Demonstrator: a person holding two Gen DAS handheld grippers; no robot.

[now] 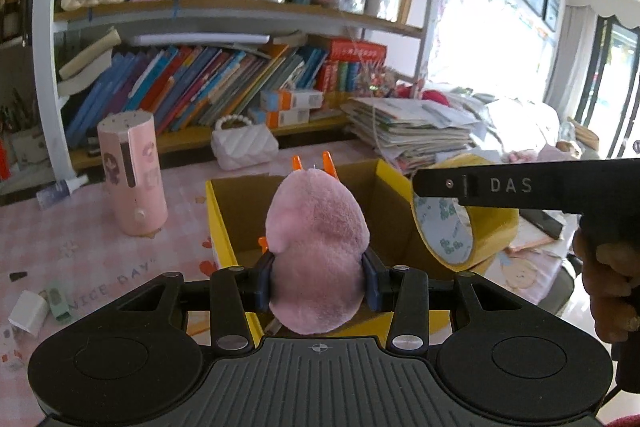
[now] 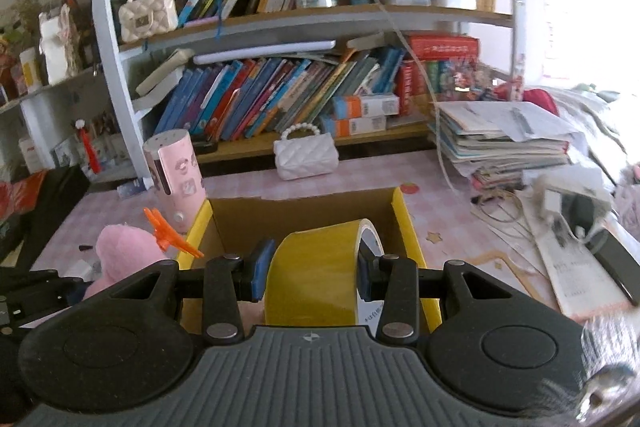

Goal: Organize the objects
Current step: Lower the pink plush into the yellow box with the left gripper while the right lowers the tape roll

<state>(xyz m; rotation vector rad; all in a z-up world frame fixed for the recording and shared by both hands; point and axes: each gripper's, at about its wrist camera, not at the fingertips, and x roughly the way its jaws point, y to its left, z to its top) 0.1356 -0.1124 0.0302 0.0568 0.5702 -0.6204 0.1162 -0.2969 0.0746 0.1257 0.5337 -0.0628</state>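
Pink plush toy point(image 1: 316, 259) with orange plastic feet sits squeezed between the blue pads of the left gripper point(image 1: 318, 277), its jaws narrowed onto the soft body, hanging over the near-left part of the open yellow-walled cardboard box point(image 1: 218, 223). Just beside it, the right gripper point(image 2: 310, 273) has its jaws closed across the width of a yellow roll of adhesive tape point(image 2: 320, 279), held on edge over the same box, toward its right wall. The box looks empty from what shows of its brown floor, so both things seem ready to go in.

To do this step well, each hand would best come down until its load is below the rim before letting go. The plush is forgiving and will settle wherever it lands. The tape is round and stands on its edge, so it could roll or tip against the wall; laying it low against the floor, well apart from the plush, should keep it put. The two tools are close, so lowering one at a time would avoid a knock.

Farther off on the pink checked tabletop point(image 1: 80, 259) stand a pink cylindrical container point(image 1: 132, 175) and a white quilted purse with a pearl handle point(image 1: 244, 145), then a stack of papers point(image 1: 412, 131), and behind them the crowded bookshelf point(image 1: 224, 7).
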